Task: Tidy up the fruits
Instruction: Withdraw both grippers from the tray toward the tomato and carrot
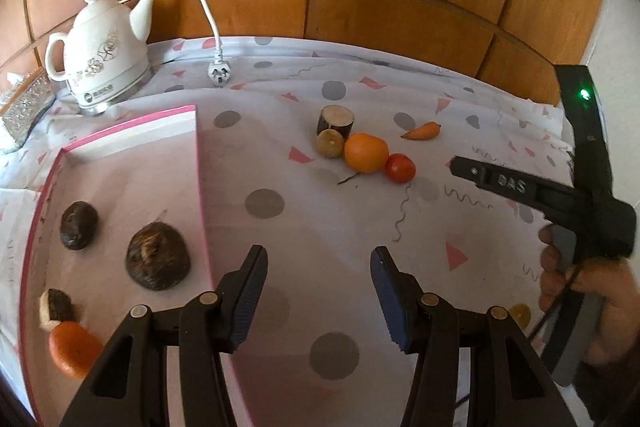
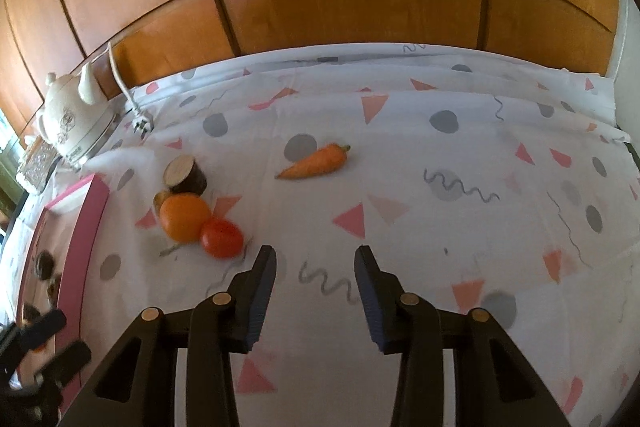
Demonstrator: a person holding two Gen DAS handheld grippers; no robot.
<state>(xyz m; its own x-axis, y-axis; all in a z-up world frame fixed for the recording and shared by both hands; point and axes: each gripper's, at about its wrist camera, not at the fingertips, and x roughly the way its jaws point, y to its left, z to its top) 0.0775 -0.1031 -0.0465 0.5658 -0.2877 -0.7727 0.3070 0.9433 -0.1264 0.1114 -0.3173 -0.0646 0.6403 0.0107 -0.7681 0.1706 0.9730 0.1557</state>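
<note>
Fruits are split: a cluster sits loose on the cloth (image 1: 280,235), some already lie in the pink box (image 1: 198,163). Loose cluster: orange (image 1: 366,152), tomato (image 1: 400,168) touching it, a small brown fruit (image 1: 330,143), a dark cut piece (image 1: 337,120) just behind. Carrot (image 1: 422,130) lies apart, to the right of them. In the box: two dark round fruits (image 1: 158,255), a cut piece, a second orange (image 1: 74,348) near the front wall.

Step, my read: mid-sort, between placements, going for the next loose item. Tomato is nearest the right gripper (image 2: 315,293).

Right gripper: jaws part open, nothing between the pads, only cloth below. It points steeply down at the cloth, tomato just off its left finger. In the left view a hand (image 1: 592,299) holds it in from the right edge.

Left gripper (image 1: 319,301): jaws about half open, empty. Angled down over the box's right wall, left finger over the box, right finger over cloth.

Next move calls for: shift right gripper left so the tomato sits between the pads, drop, close gently since it's round and may roll into the orange. Then carry over the wall into the box.

Kettle (image 1: 106,55) and its plug (image 1: 219,71) sit at the back, clear of the work.
</note>
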